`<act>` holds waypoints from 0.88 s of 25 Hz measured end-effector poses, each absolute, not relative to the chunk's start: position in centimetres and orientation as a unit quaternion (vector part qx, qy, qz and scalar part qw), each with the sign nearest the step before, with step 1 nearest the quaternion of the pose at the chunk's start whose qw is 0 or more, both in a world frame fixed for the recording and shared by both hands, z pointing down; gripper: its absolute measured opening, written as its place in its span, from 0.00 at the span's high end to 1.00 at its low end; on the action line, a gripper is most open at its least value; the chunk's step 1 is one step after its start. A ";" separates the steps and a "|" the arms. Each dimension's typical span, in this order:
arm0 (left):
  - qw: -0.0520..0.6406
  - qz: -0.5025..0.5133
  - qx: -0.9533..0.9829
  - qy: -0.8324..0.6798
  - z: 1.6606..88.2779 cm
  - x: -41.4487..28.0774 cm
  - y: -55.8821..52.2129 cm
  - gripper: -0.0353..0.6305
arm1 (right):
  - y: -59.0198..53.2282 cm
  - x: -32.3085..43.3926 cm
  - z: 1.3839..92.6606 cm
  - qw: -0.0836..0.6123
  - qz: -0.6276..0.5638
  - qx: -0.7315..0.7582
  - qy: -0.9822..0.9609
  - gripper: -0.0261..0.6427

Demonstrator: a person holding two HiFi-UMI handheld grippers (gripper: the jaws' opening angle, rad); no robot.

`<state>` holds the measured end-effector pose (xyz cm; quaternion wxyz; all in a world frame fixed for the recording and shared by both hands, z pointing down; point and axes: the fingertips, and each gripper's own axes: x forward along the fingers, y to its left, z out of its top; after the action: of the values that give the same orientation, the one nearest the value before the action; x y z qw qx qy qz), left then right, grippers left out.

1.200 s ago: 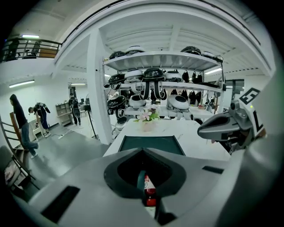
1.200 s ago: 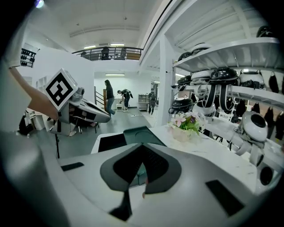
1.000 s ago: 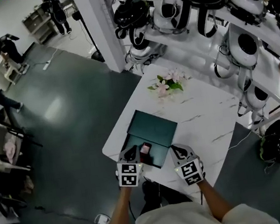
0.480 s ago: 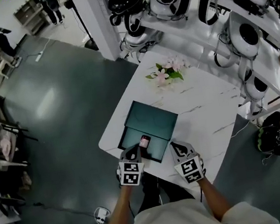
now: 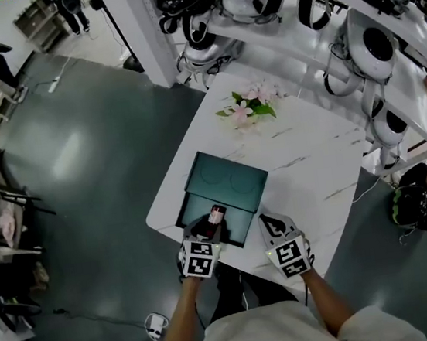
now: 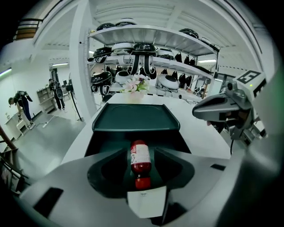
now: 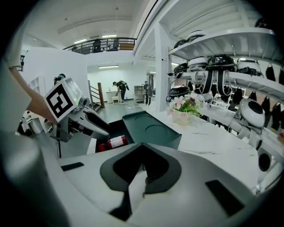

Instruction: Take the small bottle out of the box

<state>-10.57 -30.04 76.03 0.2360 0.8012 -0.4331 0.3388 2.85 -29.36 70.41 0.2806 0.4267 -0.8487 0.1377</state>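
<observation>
A dark green box (image 5: pixel 195 207) stands open on the white marble table (image 5: pixel 307 169), with its lid (image 5: pixel 227 181) lying flat behind it. The small red bottle (image 5: pixel 216 214) with a white label lies on its side in the box's open part, cap towards me. My left gripper (image 5: pixel 209 226) reaches over the box's near edge with its jaws opening. The bottle (image 6: pixel 140 156) lies between them, with a gap on each side. My right gripper (image 5: pixel 270 224) is shut and empty by the box's near right corner. The right gripper view shows the bottle (image 7: pixel 113 142) beside the left gripper (image 7: pixel 95 122).
A pot of pink flowers (image 5: pixel 248 109) stands at the far end of the table. White shelves (image 5: pixel 314 43) with black-and-white helmets run behind and to the right. The table's near edge is just under my grippers. A black bag (image 5: pixel 426 212) lies on the floor at the right.
The left gripper has moved a little forward over the box with the bottle. Its jaws have spread and now stand off the bottle. The right gripper has hardly moved.
</observation>
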 end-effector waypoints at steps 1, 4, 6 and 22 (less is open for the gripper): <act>0.237 0.341 0.802 -0.430 76.2 -10.4 -30.1 0.66 | -29.4 3.0 70.4 0.281 0.138 0.428 -0.848 0.93; 0.242 0.354 0.803 -0.414 76.8 -9.8 -30.0 0.55 | -29.6 3.3 70.4 0.281 0.138 0.431 -0.847 0.93; 0.247 0.364 0.803 -0.402 77.2 -9.5 -29.8 0.51 | -29.7 3.5 70.4 0.281 0.138 0.433 -0.845 0.93; 0.281 0.433 0.765 -0.386 81.3 -8.9 -32.4 0.48 | -30.0 4.5 70.5 0.283 0.143 0.439 -0.841 0.93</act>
<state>-8.94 -32.41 81.29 0.2807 0.7646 -0.3864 0.4327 4.45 -30.02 70.54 0.2830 0.4389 -0.8407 0.1433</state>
